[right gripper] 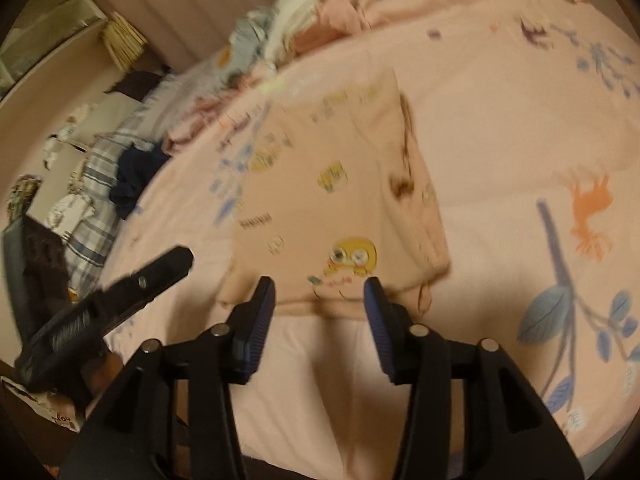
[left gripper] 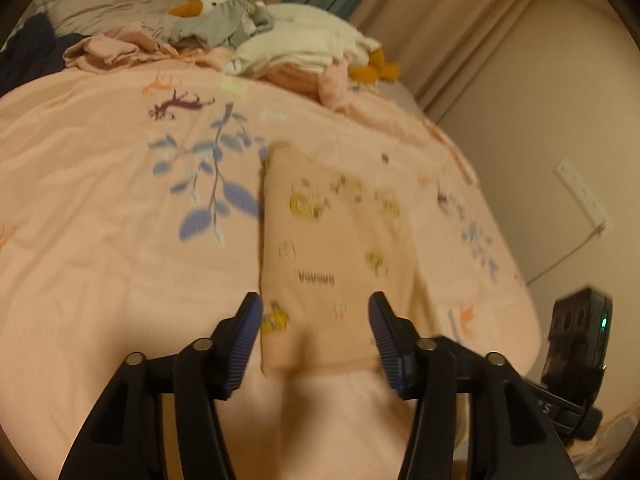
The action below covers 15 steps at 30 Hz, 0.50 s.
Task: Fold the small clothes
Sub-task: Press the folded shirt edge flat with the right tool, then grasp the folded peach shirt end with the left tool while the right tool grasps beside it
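Note:
A small peach garment (left gripper: 332,240) with yellow cartoon prints lies folded into a long rectangle on the pink floral bedspread (left gripper: 100,200). My left gripper (left gripper: 316,312) hovers over its near end, jaws open, pads clear of the cloth. In the right wrist view the same garment (right gripper: 332,200) lies flat, one side doubled over along its right edge. My right gripper (right gripper: 320,296) is open above its near hem, with nothing held between the blue pads (right gripper: 264,320).
A heap of loose clothes and a white goose plush (left gripper: 288,36) sits at the far end of the bed. A plaid pillow (right gripper: 96,200) and dark cloth (right gripper: 136,176) lie to the left. The bed's right edge meets a wall with a power strip (left gripper: 584,196).

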Available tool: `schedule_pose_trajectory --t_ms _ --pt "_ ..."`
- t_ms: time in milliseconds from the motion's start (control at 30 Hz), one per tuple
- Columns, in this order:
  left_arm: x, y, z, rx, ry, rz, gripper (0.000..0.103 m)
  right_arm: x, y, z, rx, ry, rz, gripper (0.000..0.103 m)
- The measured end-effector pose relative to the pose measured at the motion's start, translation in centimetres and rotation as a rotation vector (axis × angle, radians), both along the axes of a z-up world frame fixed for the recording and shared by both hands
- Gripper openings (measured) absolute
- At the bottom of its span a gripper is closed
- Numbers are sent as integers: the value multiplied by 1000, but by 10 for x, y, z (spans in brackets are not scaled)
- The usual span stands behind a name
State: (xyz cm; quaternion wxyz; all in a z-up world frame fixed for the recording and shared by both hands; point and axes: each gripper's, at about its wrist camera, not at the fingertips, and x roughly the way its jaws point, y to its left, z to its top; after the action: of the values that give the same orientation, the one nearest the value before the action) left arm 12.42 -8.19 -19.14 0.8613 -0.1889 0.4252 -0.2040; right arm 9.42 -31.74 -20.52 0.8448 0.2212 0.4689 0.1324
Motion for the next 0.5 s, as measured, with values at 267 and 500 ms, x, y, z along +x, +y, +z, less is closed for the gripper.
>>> schedule_pose_trajectory --t_ms 267,500 --pt "50 7 1 -112 94 -95 83 21 -52 4 184 -5 -97 78" --pt "82 -10 -24 -196 204 -221 102 70 -80 -30 242 156 -162 80"
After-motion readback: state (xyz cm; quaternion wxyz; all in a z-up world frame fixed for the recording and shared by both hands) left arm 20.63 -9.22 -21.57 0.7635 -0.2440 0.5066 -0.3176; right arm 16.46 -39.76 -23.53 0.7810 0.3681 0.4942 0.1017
